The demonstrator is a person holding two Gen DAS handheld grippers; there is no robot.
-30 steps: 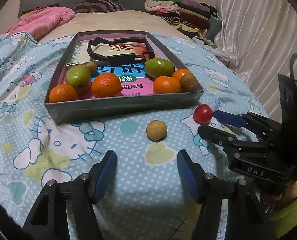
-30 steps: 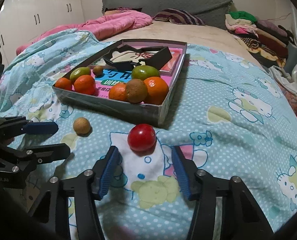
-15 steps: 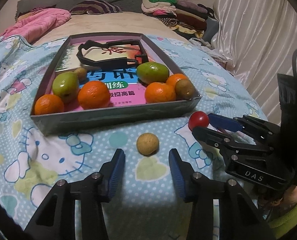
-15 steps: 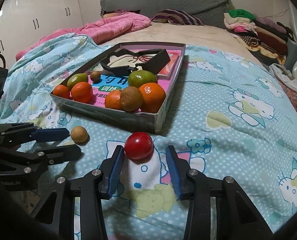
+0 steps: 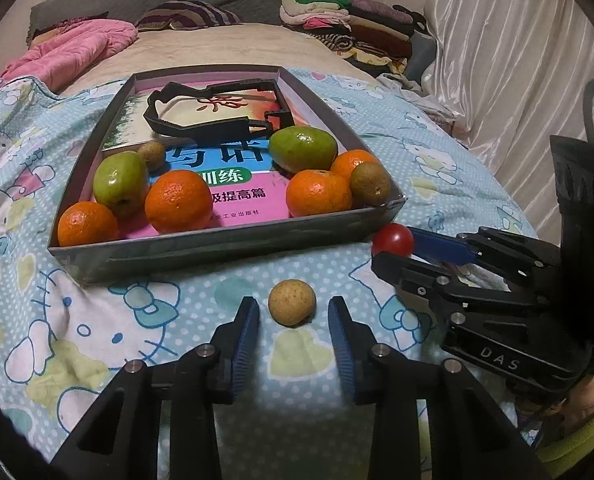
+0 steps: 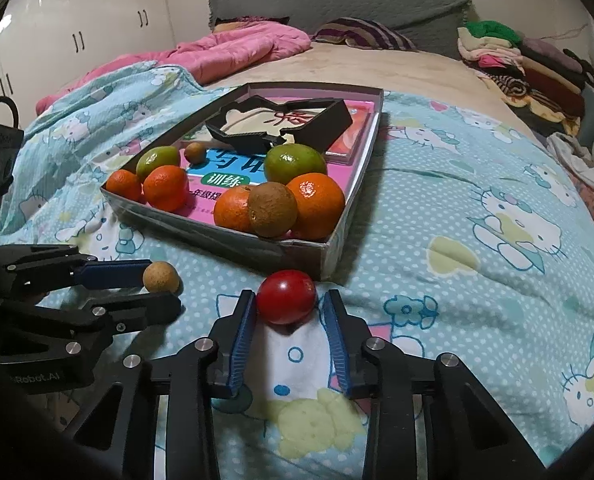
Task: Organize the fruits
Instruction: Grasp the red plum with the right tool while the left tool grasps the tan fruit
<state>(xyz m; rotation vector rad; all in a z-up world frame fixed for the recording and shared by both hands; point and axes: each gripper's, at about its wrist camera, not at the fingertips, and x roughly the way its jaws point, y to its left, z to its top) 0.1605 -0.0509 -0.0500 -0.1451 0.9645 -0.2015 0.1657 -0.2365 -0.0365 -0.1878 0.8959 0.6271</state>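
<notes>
With their jaws just closing, the left gripper (image 5: 293,316) brackets but does not yet touch the tan fruit (image 5: 292,303) while the right gripper (image 6: 287,310) pinches the red fruit (image 6: 286,297), both fruits on the quilt (image 6: 457,280) just near of the tray (image 5: 225,246): next, I judge, lift each over its near wall.

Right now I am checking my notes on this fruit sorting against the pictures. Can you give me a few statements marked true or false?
1. The red fruit lies on the bedspread, outside the box. True.
2. The left gripper is at an orange. False: the small tan fruit sits between its fingers.
3. The box holds both oranges and green fruits. True.
4. The right gripper hangs above the box. False: it brackets the red fruit in front of the box.
5. The black frame lies on the bedspread. False: it lies inside the box.
</notes>
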